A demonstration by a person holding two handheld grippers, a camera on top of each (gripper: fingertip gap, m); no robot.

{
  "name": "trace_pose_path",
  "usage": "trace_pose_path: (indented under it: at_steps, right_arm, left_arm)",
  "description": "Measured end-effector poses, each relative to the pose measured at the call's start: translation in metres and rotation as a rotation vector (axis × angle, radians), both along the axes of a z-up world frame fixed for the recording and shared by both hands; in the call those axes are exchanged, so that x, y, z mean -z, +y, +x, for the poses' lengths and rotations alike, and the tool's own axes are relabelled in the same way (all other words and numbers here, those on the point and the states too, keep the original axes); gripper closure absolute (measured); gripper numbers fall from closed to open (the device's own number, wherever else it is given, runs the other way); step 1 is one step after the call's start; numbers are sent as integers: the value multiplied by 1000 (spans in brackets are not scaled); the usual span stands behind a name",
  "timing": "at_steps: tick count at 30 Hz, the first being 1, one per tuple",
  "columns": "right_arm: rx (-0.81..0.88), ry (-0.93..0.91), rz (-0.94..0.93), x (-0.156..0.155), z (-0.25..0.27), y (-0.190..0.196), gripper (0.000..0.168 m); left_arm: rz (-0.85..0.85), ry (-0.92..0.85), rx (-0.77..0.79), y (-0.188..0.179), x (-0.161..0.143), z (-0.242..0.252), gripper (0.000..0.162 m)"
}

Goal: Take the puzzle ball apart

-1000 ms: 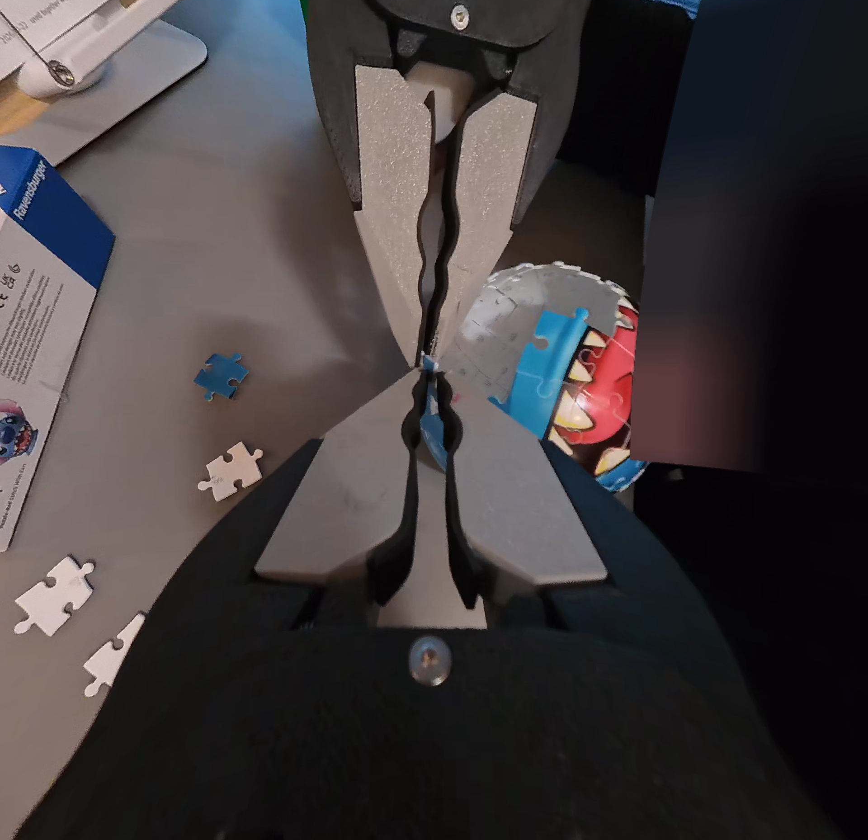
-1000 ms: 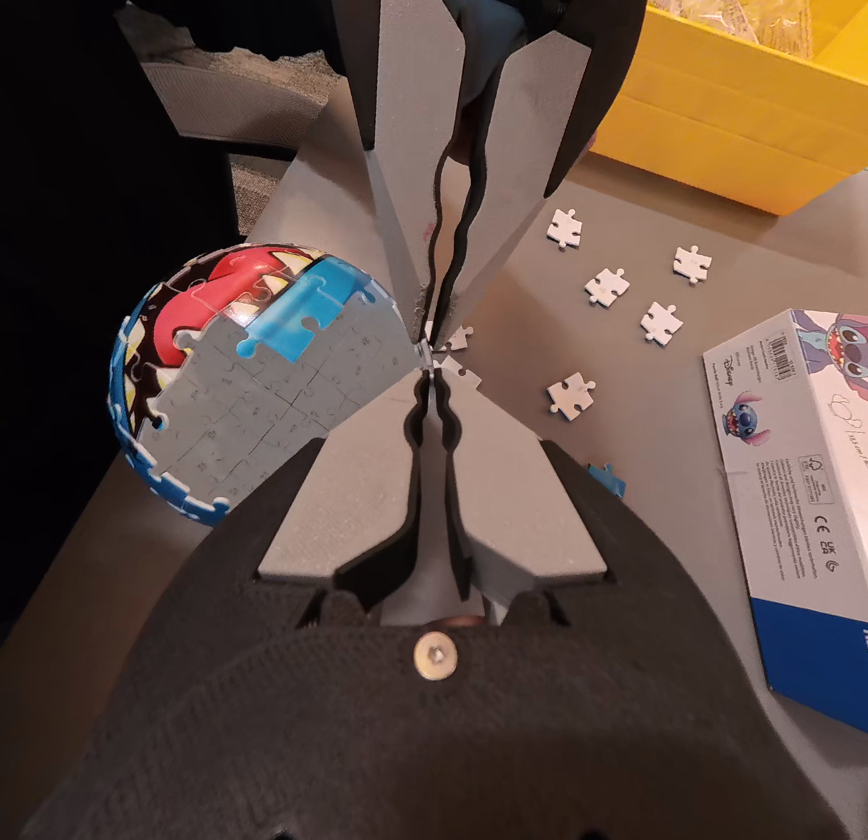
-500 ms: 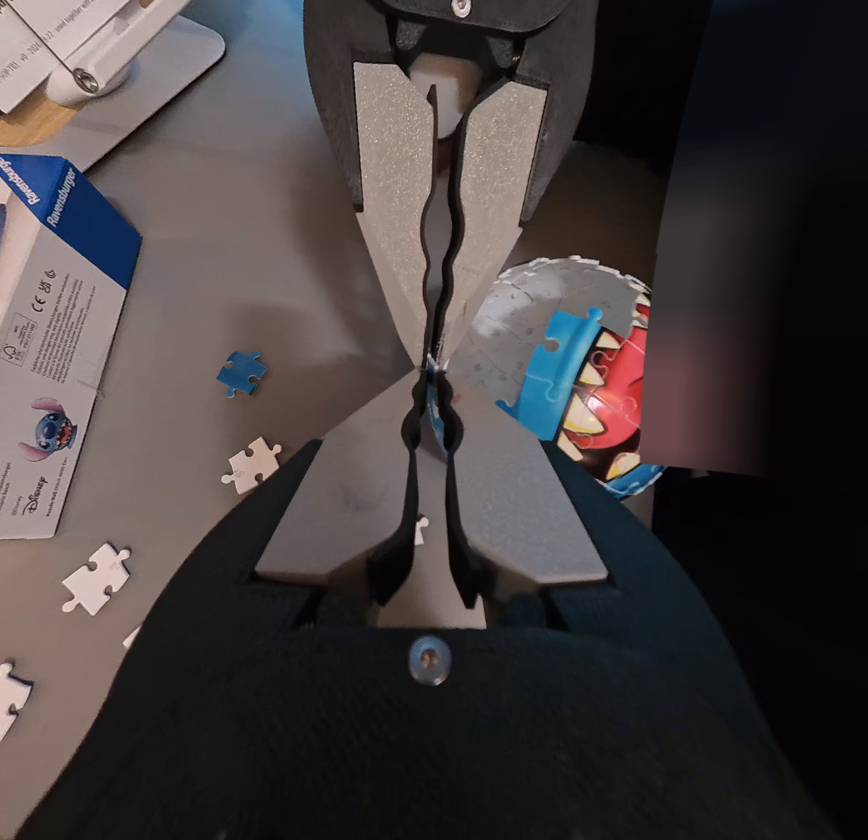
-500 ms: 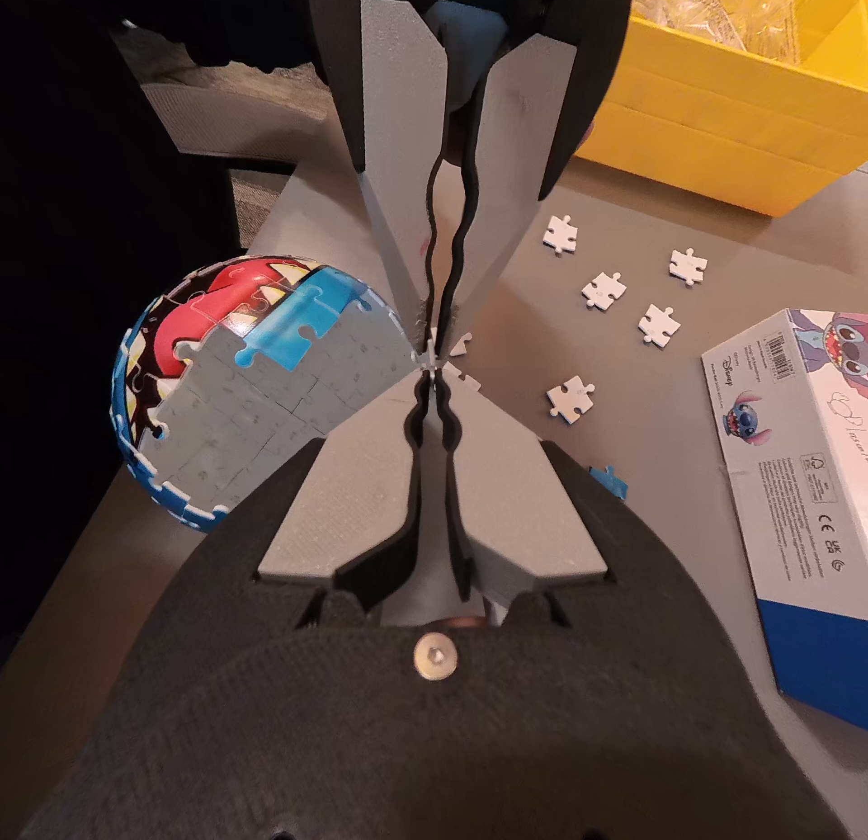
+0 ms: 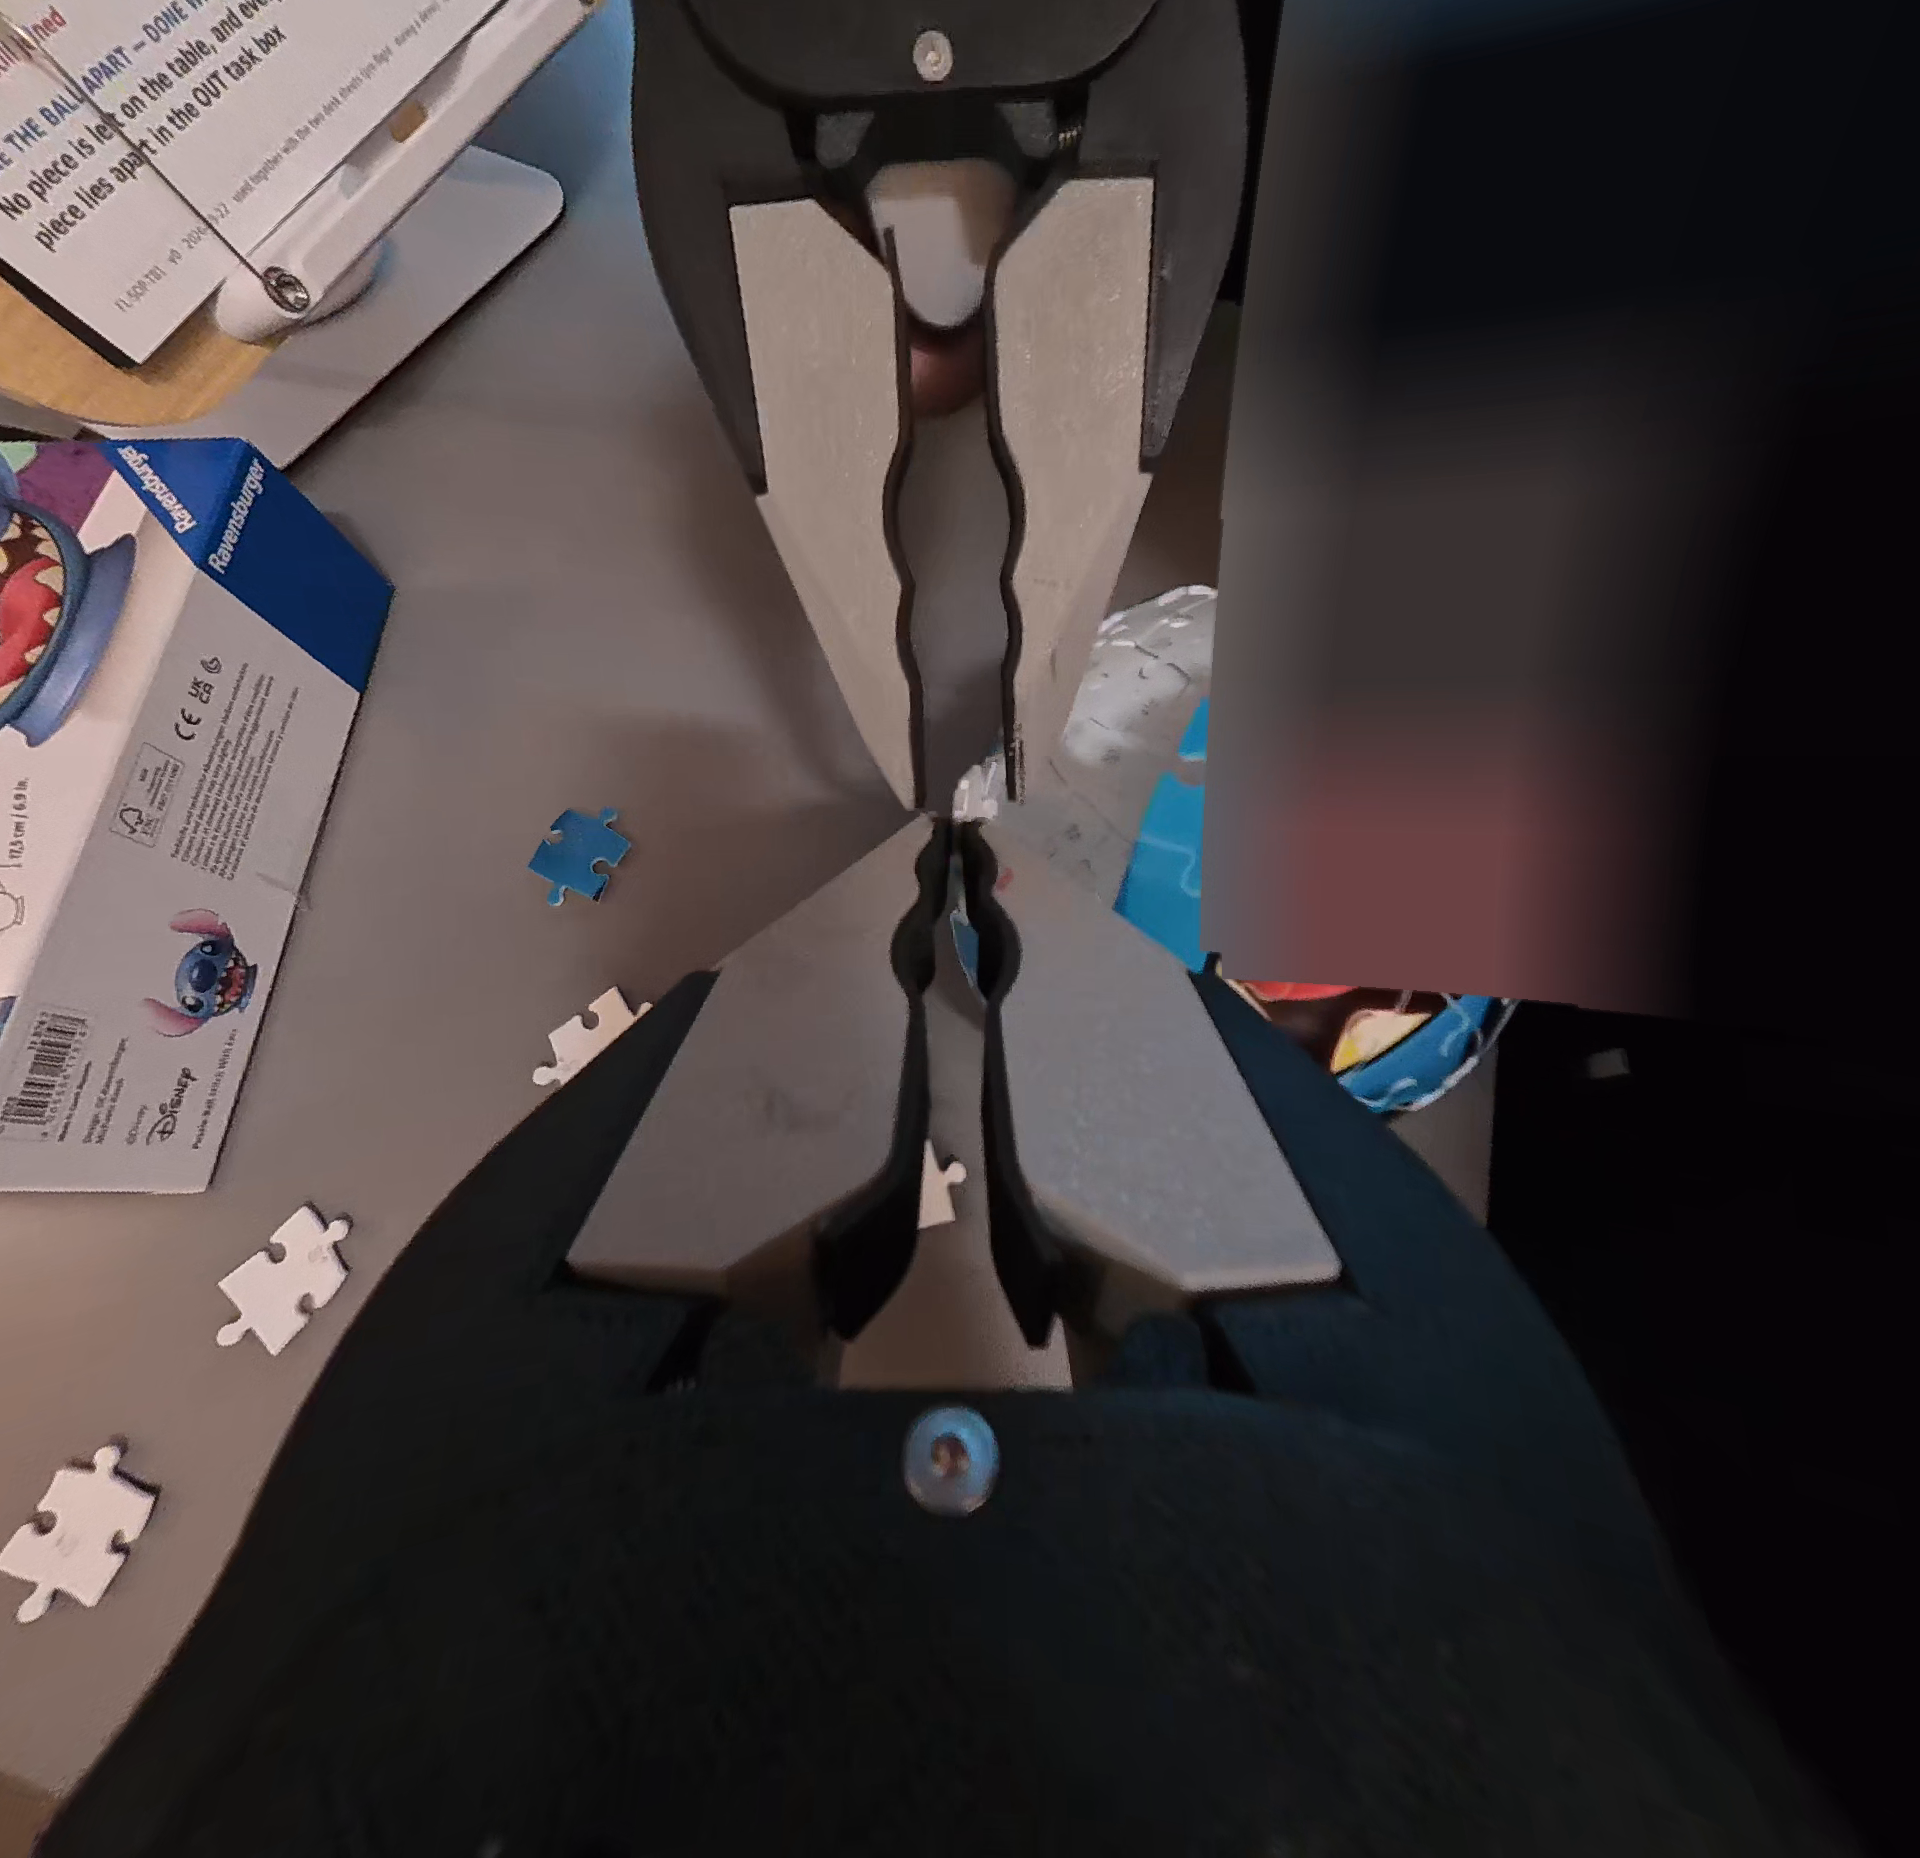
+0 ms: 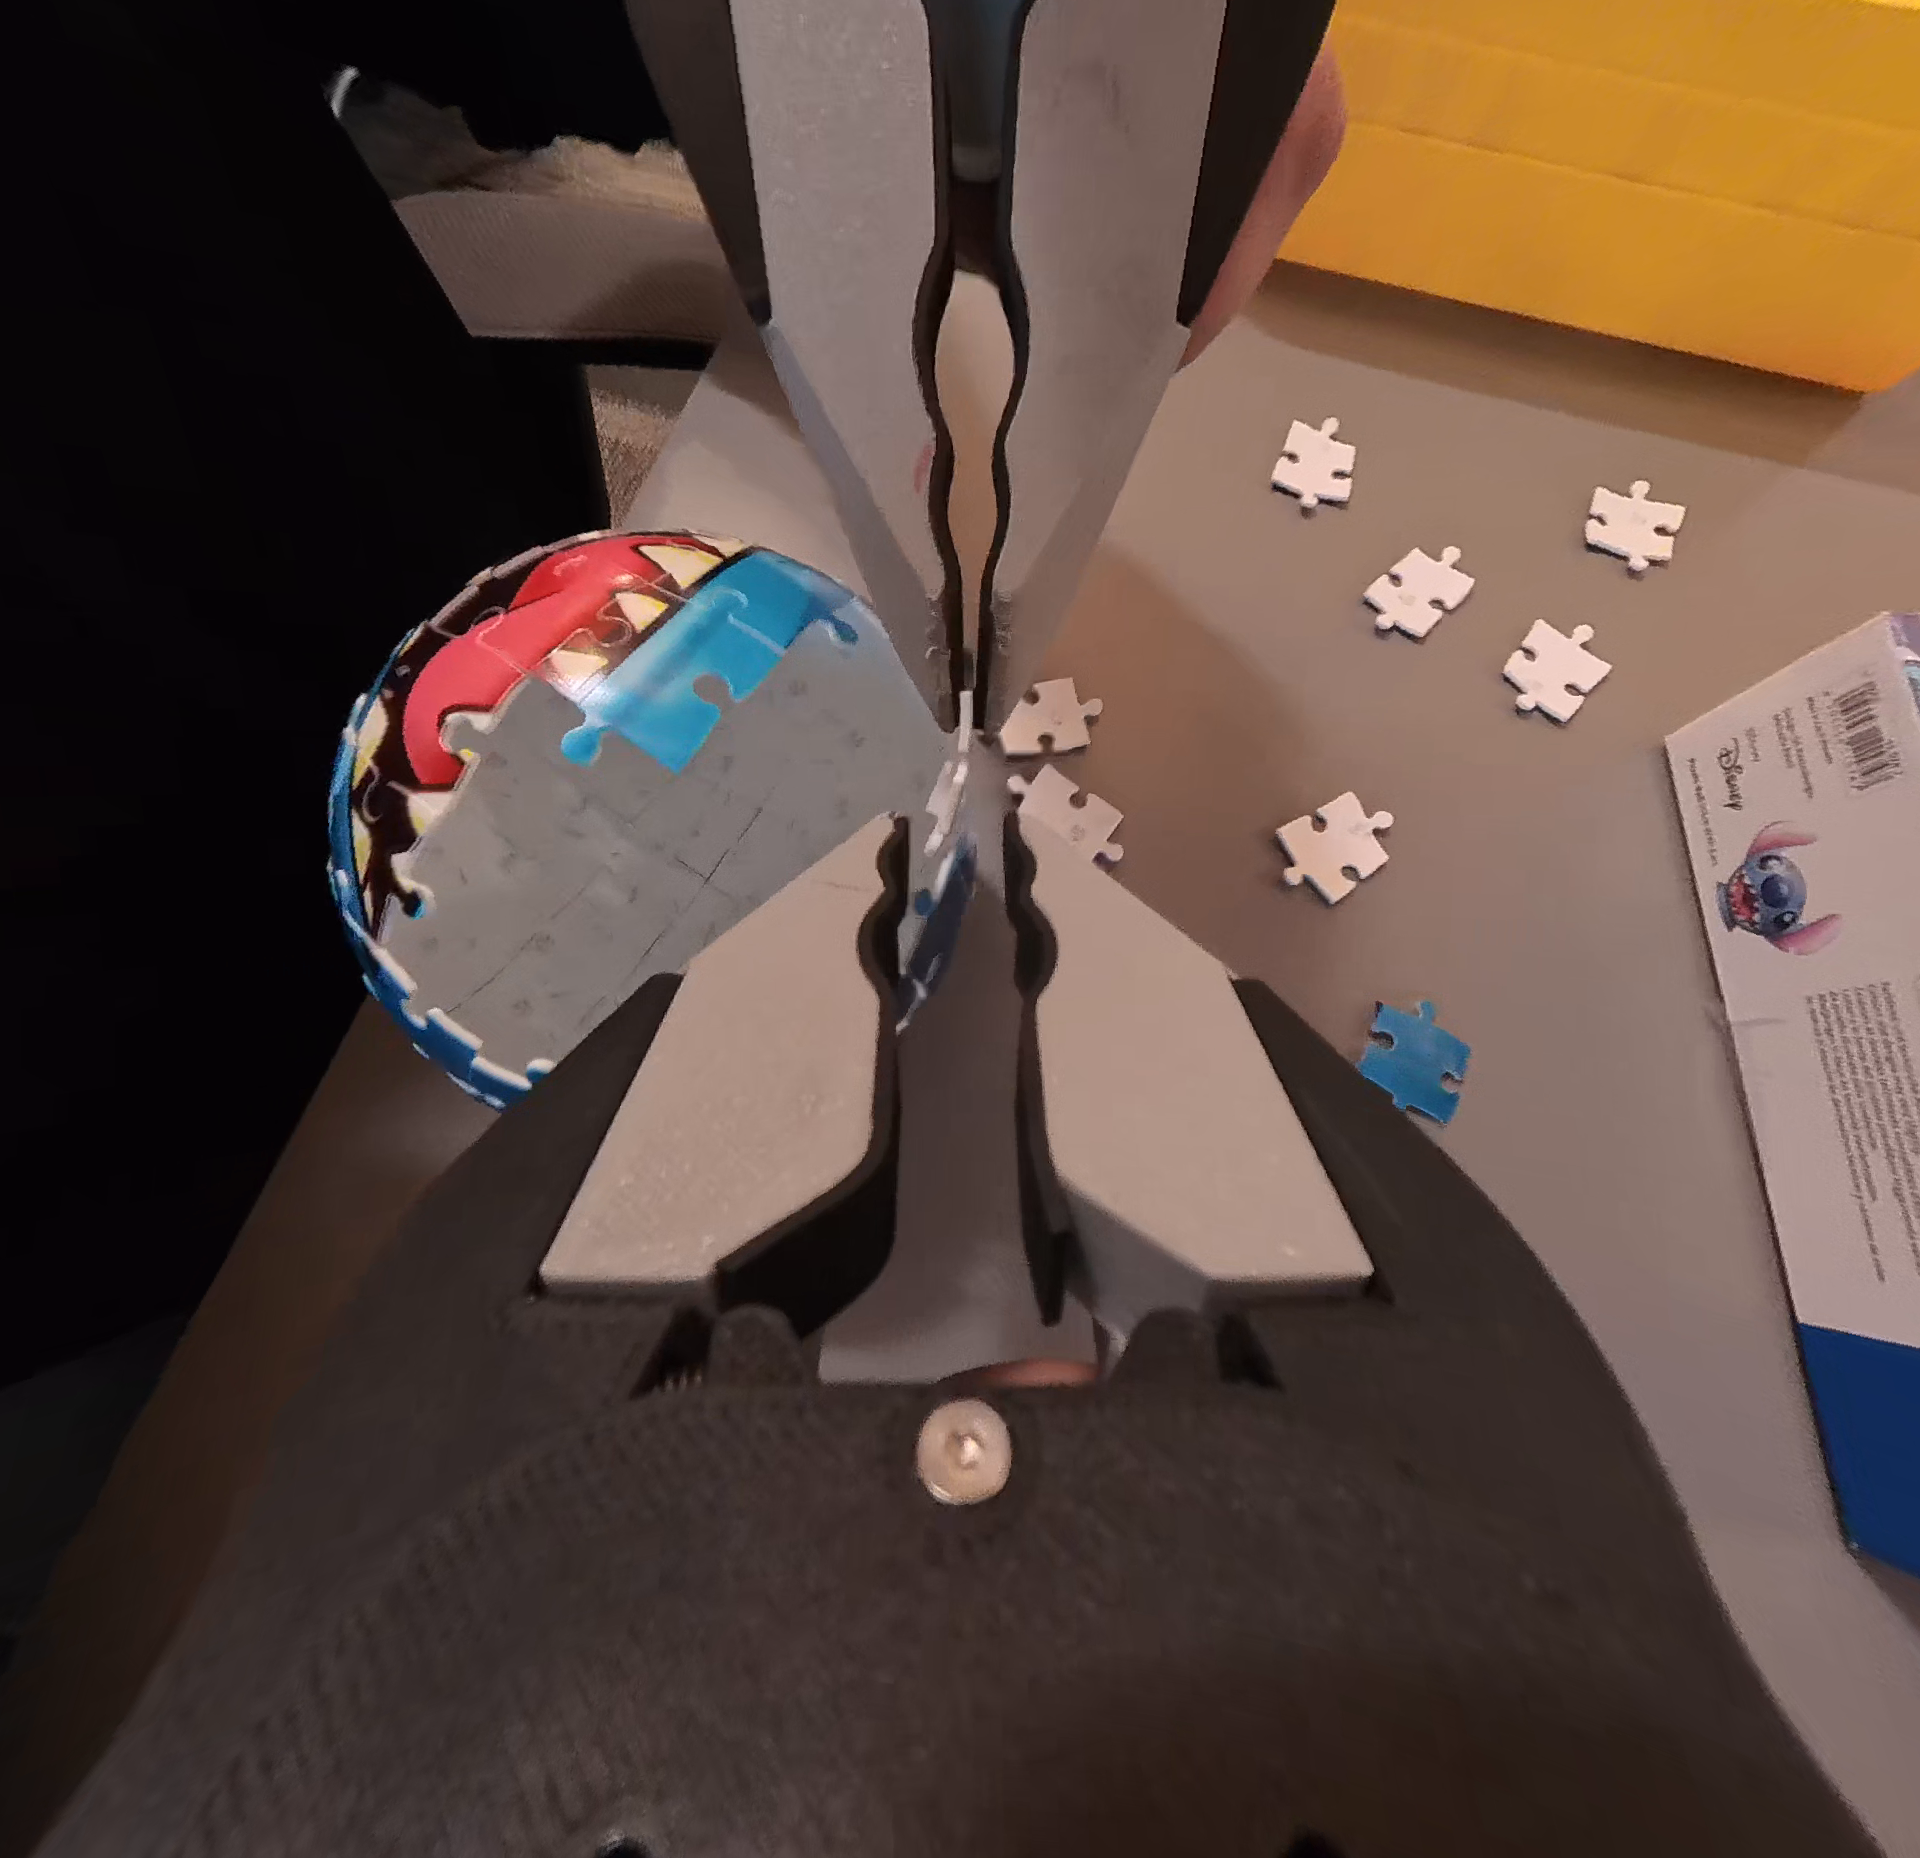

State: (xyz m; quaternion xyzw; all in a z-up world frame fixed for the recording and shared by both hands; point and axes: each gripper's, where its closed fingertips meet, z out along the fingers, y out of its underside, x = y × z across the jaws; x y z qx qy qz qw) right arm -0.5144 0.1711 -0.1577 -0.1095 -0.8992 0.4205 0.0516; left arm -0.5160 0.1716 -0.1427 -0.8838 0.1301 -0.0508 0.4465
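Note:
The puzzle ball (image 6: 623,821) is a partly open shell, grey inside, with blue, red and black picture pieces; in the left wrist view (image 5: 1132,676) a blur patch hides most of it. My left gripper (image 5: 951,837) is shut on the ball's rim and holds it above the table; in the right wrist view it (image 6: 966,665) comes down from the top. My right gripper (image 6: 954,842) is open, with a white rim piece (image 6: 948,785) of the ball standing between its jaws. In the left wrist view it (image 5: 966,795) faces mine tip to tip.
Several loose white pieces (image 6: 1333,845) and one blue piece (image 6: 1418,1060) lie on the grey table (image 6: 1195,520). The puzzle box (image 6: 1818,1029) lies at the right, a yellow bin (image 6: 1610,198) behind. A stand holding a printed sheet (image 5: 312,146) is at the far left. The ball hangs by the table's edge. Left and right tips are no more than a few centimetres apart.
My right gripper's fingers have spread apart from the shut pinch on the rim piece. My left gripper stays shut on the ball. Both grippers have shifted slightly over the table.

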Motion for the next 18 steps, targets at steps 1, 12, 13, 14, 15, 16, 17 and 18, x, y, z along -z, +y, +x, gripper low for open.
trace_pose_path:
  at_steps: [1,12,13,14,15,16,17,18]
  right_arm:
    - [-7,-3,9,2,1,-1,153]
    - [2,16,48,6,-1,2,153]
    - [3,17,46,6,-1,2,153]
    - [2,16,46,6,-1,3,153]
    - [0,15,47,7,-1,3,153]
    - [-2,15,48,7,-1,2,152]
    - [-4,16,48,8,-1,1,152]
    - [-2,17,49,9,-1,0,151]
  left_arm:
    - [-6,20,1,0,0,0,162]
    - [-148,235,25,-1,3,2,162]
    - [-160,241,26,-1,3,2,162]
    - [-173,243,26,0,3,2,162]
    - [-187,244,26,0,3,2,162]
    - [-200,250,28,1,3,2,162]
    - [-211,257,27,1,2,2,162]
    - [-226,262,23,1,2,2,162]
